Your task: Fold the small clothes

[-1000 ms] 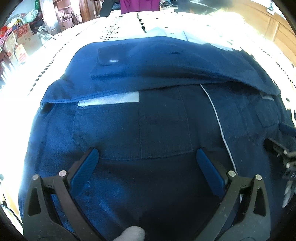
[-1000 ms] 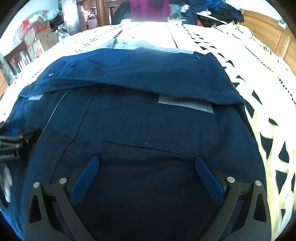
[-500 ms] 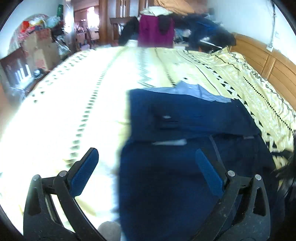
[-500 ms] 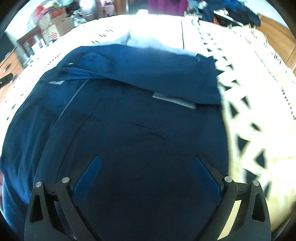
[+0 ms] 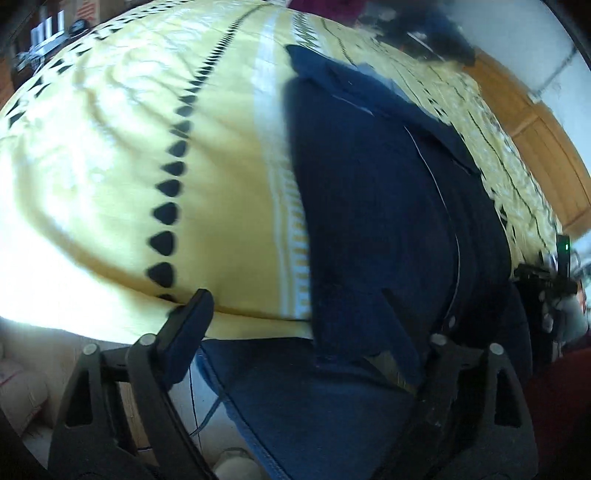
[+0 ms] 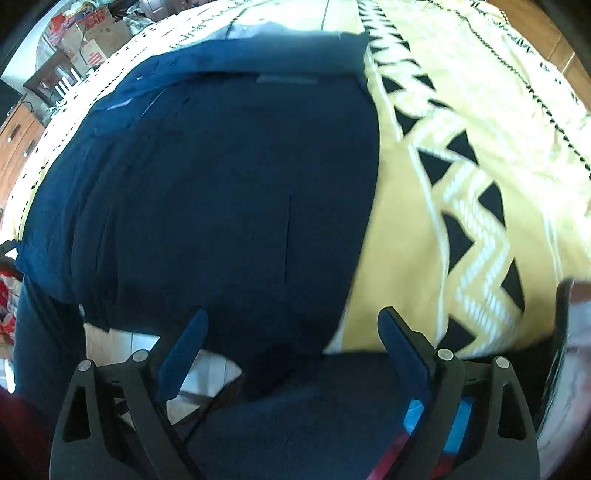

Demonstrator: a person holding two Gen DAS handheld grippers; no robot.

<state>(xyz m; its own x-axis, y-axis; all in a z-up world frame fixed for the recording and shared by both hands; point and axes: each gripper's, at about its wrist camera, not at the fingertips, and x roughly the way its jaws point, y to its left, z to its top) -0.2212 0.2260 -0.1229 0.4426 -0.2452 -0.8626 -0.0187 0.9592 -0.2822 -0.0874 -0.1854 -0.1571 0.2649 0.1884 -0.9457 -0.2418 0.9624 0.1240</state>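
Both grippers pulled back toward the near bed edge since a second ago; then they sat over the middle of the garment, now they hang off its sides. Left gripper (image 5: 295, 325): jaws closing but wide apart, nothing pinched; left pad over the bedspread edge, right pad dark against the cloth, contact cannot tell. Right gripper (image 6: 291, 332): jaws closing a little, wide, nothing pressed; navy fabric lies under the gap. Person's blue-clad legs fill the bottom of both views; pale floor (image 6: 207, 365) shows just below the bed edge. Navy garment (image 6: 221, 177) lies flat on the yellow bedspread (image 5: 110, 155), near hem at the bed edge, top part folded over at the far end with a grey reflective strip (image 6: 286, 78) and a light blue garment (image 6: 251, 29) peeking out past it. Bedspread has black triangle rows and white zigzags. Far left: cardboard boxes (image 6: 88, 37), wooden drawers (image 6: 18, 140). Far right: wooden headboard (image 5: 535, 122). Views blurred.
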